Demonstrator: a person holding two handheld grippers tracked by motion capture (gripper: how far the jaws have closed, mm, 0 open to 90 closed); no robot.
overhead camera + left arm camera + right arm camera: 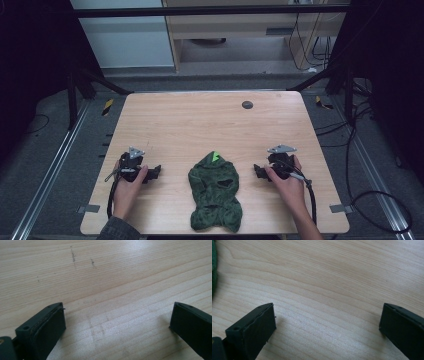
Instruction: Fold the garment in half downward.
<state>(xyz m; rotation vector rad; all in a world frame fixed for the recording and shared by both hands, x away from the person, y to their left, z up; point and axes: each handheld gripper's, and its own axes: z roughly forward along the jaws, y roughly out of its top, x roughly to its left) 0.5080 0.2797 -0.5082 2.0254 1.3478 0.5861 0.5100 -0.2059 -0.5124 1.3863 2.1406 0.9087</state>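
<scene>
A dark green fuzzy garment [215,192] with a bright green tip at its top lies flat near the front middle of the wooden table [200,120]. A hand rests my left gripper [156,172] on the table to the garment's left, jaws pointing toward it. My right gripper [258,171] rests to the garment's right, also held by a hand. In the left gripper view my left gripper [117,315] is open over bare wood. In the right gripper view my right gripper [327,315] is open, with a strip of the garment [213,270] at the left edge.
A small dark round disc [247,104] sits near the table's far edge. Cables [310,200] trail from both grippers off the front. Dark frame legs [95,80] and floor cables surround the table.
</scene>
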